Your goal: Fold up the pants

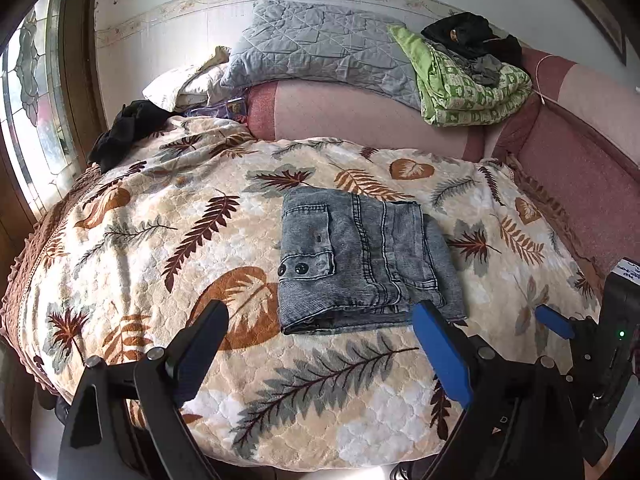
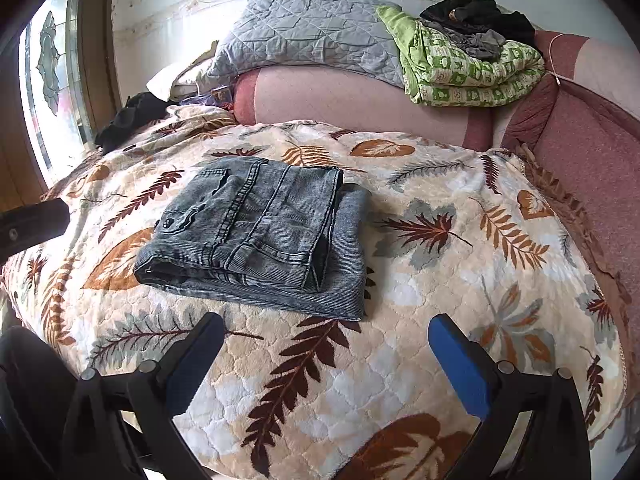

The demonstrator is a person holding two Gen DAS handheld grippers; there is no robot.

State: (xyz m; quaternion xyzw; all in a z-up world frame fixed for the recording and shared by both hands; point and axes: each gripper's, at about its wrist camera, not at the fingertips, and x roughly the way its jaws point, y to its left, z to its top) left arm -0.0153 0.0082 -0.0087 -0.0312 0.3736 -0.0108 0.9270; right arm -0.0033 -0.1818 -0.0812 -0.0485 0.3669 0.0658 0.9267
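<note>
Lying folded into a compact stack, the jeans (image 1: 360,260) (image 2: 256,232) sit near the middle of the leaf-print blanket (image 1: 140,248) (image 2: 440,280), a buttoned pocket flap facing up and a lower layer sticking out along one side; how many layers are stacked cannot be counted from either view. Neither gripper touches them. The left gripper (image 1: 320,336) hangs just short of the stack's near edge with its jaws wide apart and nothing between them, and its right finger partly covers the corner of the denim in the left wrist view. The right gripper (image 2: 326,344) hangs a little farther off, jaws likewise spread and empty; in the left wrist view only a blue fingertip and part of its dark body show at the right edge. A dark object at the left edge of the right wrist view is cut off and cannot be identified. Behind the blanket a pink sofa back (image 1: 360,108) (image 2: 360,96) carries a grey quilt (image 1: 320,40) (image 2: 304,28) and a green blanket (image 1: 468,80) (image 2: 468,68) topped by dark clothes (image 1: 468,36) (image 2: 476,16). Another dark garment (image 1: 128,128) (image 2: 128,118) lies by the window (image 1: 32,92) (image 2: 48,72), its shape unclear.
</note>
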